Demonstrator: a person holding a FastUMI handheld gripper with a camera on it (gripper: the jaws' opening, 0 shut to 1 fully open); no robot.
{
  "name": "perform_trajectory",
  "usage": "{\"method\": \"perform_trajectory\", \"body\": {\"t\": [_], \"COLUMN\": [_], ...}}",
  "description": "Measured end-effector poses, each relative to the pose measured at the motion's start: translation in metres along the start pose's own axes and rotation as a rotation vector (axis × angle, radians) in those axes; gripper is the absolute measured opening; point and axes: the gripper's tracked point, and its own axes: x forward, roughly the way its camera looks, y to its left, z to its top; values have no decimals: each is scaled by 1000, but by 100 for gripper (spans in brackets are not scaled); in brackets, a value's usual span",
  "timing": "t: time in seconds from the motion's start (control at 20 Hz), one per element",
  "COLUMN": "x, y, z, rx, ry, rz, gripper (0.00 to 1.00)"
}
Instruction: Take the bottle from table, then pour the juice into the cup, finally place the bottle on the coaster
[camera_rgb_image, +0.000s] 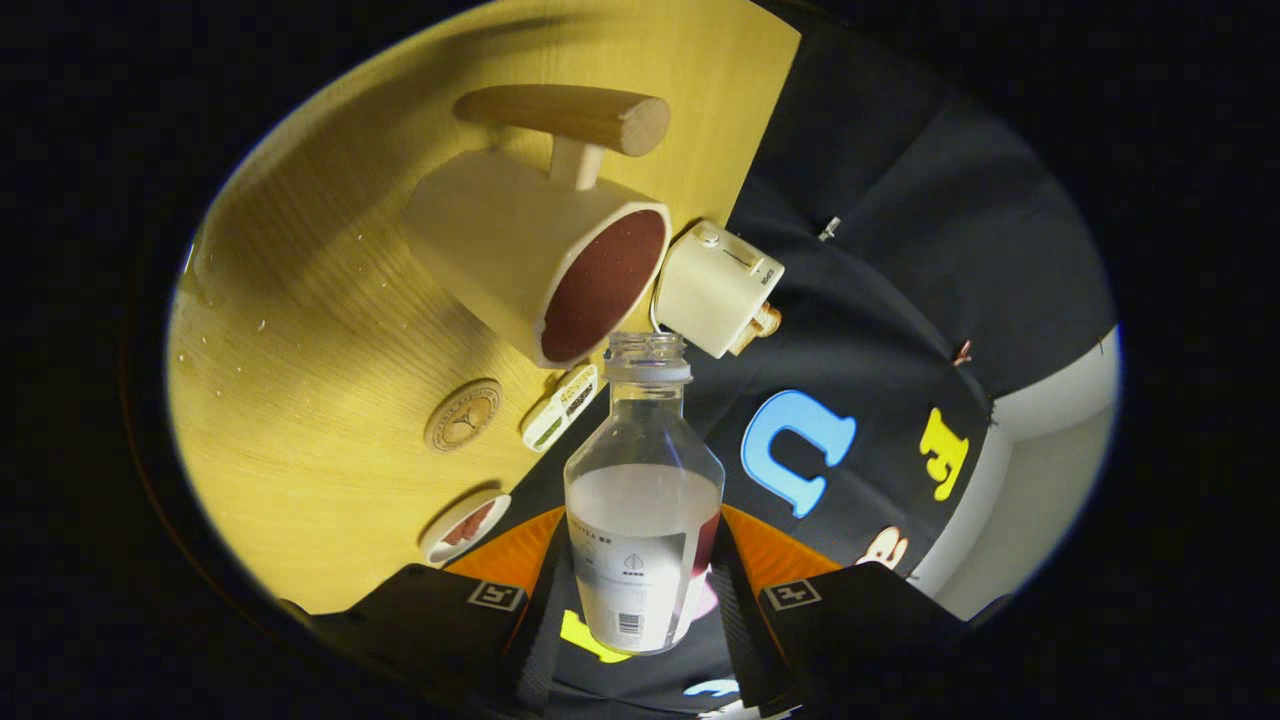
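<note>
Fingers (640, 600) clamp the bottle (643, 500) from both sides at its labelled lower body; it sits between them, neck pointing ahead, cap off, mouth open. Bottle is clear plastic, rounded shoulders, threaded neck, paper label low on the body. Pale cloudy liquid fills roughly the lower half.

Whole view is rolled: the counter (300, 330) runs up one side, so the bottle is being held tilted. Its mouth lies just short of the rim of the cup (540, 255), not visibly touching it.

Cup: off-white, thick-walled, matte, dark reddish interior, with a round wooden bar handle (570, 115) on a short post. Looks stiff and stable.

Counter is yellow wood-grain laminate with a few specks. On it near the fingers: a round tan coaster (463, 415) with a stamped emblem, a small flat packet (560, 408), and a white dish (466, 525) with a reddish pattern. A cream boxy device (715, 290) stands beside the cup.

Handling judgement: thin wall may flex under squeeze; half-full load is moderate and will slosh. Smooth plastic could slip, so grip on the labelled section seems sound.
</note>
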Motion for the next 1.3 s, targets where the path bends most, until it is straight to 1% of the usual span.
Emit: {"method": "perform_trajectory", "body": {"t": [0.15,0.3,0.45,0.6,0.65,0.75,0.8,1.05,1.2,1.3], "x": [-6,-11,-13,-18,-19,-21,-20,-23,-24,-24], "y": [14,22,30,42,43,32,31,17,-5,-20], "z": [-1,-3,4,16,18,15,19,32,34,37], "rx": [206,394,586,797,840,903,956,1338,1566,1687], "ry": [37,78,78,69,68,70,57,16,-51,-105], "rz": [54,83,108,176,178,138,137,145,117,113], "gripper": [71,72,72,72,72,72,72,73,72,72]}}
